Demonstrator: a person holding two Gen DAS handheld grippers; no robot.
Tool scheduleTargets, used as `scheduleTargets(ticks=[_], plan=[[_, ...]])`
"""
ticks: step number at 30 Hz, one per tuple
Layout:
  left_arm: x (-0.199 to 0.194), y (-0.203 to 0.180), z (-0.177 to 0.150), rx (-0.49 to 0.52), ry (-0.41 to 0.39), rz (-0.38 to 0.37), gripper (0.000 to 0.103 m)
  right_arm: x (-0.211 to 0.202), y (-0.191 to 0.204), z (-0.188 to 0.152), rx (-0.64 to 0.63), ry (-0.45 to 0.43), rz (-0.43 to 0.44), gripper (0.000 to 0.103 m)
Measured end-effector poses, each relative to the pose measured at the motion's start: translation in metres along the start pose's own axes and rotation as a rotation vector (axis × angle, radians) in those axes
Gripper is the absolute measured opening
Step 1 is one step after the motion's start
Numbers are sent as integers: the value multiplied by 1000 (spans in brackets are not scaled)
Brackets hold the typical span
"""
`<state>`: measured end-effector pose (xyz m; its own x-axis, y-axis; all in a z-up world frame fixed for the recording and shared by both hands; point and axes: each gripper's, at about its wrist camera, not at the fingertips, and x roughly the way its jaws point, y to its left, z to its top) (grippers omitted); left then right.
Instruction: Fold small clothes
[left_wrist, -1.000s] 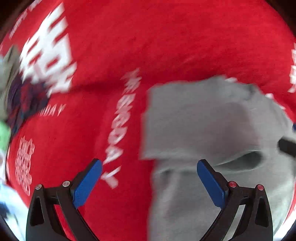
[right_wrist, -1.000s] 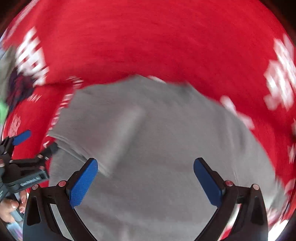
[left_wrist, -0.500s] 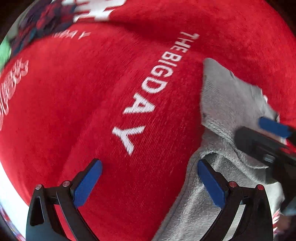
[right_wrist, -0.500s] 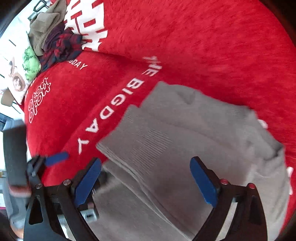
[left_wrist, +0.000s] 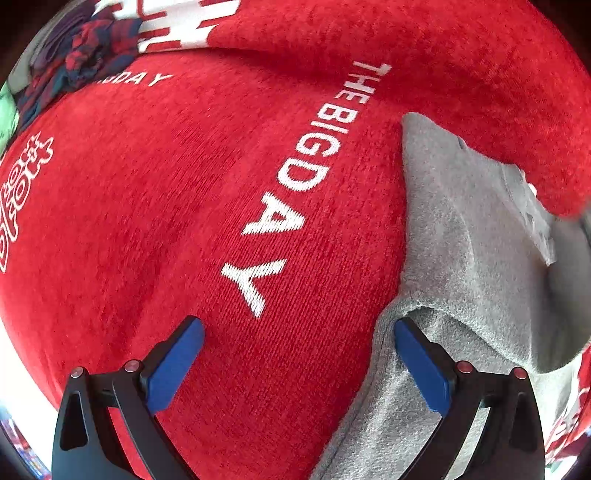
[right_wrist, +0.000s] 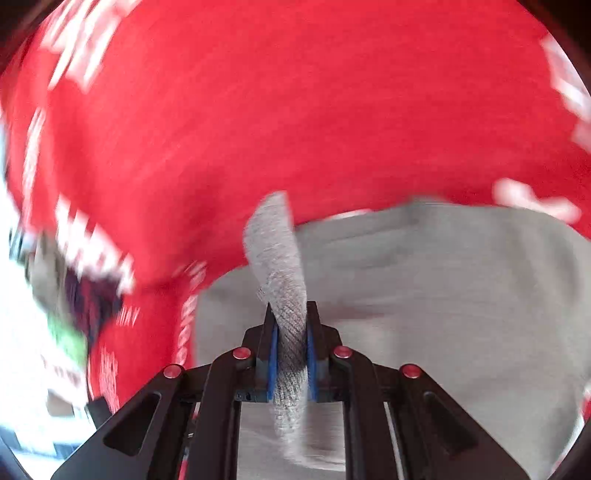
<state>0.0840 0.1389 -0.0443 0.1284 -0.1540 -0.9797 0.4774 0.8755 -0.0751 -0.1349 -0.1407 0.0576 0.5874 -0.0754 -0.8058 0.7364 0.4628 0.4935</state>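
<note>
Since half a second ago, right gripper (right_wrist: 290, 354) fingers have pinched the grey sweater (left_wrist: 461, 236) edge on the red blanket (left_wrist: 184, 203); left gripper (left_wrist: 299, 365) fingers spread, empty. Thin grip may slip.

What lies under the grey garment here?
The grey garment lies on a red blanket with white lettering. Whatever is beneath the blanket is covered. The right gripper pinches one edge.
</note>
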Motion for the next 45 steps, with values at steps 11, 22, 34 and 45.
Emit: scheduleTargets(ticks=[11, 22, 34, 45], plan=[[-31, -42, 110, 232, -35, -133, 103, -54, -104, -53, 440, 46, 142, 77], [43, -84, 171, 267, 154, -160, 43, 96, 24, -129, 636, 296, 395, 46], [33, -48, 171, 196, 97, -150, 10, 130, 64, -116, 466, 432, 367, 11], [-30, -94, 135, 338, -52, -41, 10, -39, -124, -73, 577, 57, -82, 63]])
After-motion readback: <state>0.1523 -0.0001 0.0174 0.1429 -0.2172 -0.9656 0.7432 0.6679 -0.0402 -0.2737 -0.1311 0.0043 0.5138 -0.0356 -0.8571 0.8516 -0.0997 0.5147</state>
